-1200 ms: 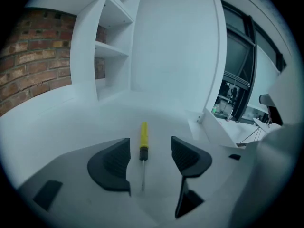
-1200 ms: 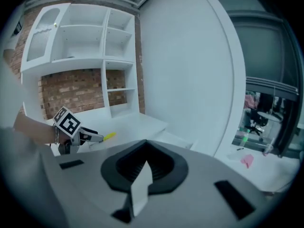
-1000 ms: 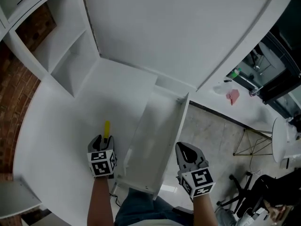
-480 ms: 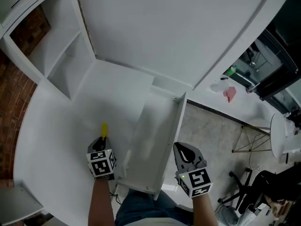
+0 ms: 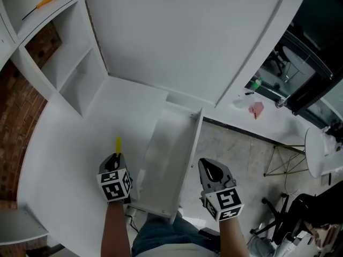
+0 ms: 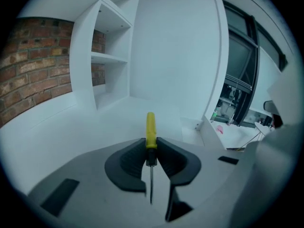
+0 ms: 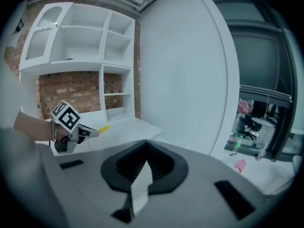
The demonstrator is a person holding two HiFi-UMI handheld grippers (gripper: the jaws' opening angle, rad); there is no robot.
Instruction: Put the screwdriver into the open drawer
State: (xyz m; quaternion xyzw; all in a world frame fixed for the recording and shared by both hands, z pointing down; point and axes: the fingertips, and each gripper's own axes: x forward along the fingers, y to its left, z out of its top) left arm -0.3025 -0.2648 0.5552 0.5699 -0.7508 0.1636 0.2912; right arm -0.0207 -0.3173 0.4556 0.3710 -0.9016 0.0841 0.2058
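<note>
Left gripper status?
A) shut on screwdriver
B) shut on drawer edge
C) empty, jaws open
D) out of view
A: the left gripper has just been closing its jaws, and they now pinch the screwdriver at the base of its yellow handle.

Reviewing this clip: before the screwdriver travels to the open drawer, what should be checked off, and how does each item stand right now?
1. Grip on the screwdriver: ok. The left tongs have just been closing and now pinch it at the base of its yellow handle.
2. State of the drawer: ok, pulled open between the two tongs.
3. Room inside the drawer: ok, only bare white shows.
4. Position over the drawer: not ok, the left tongs hang left of its side wall.
5. Path past the right tongs: ok, they are shut, empty, and right of the drawer.
6. Screwdriver off the counter: cannot tell.
</note>
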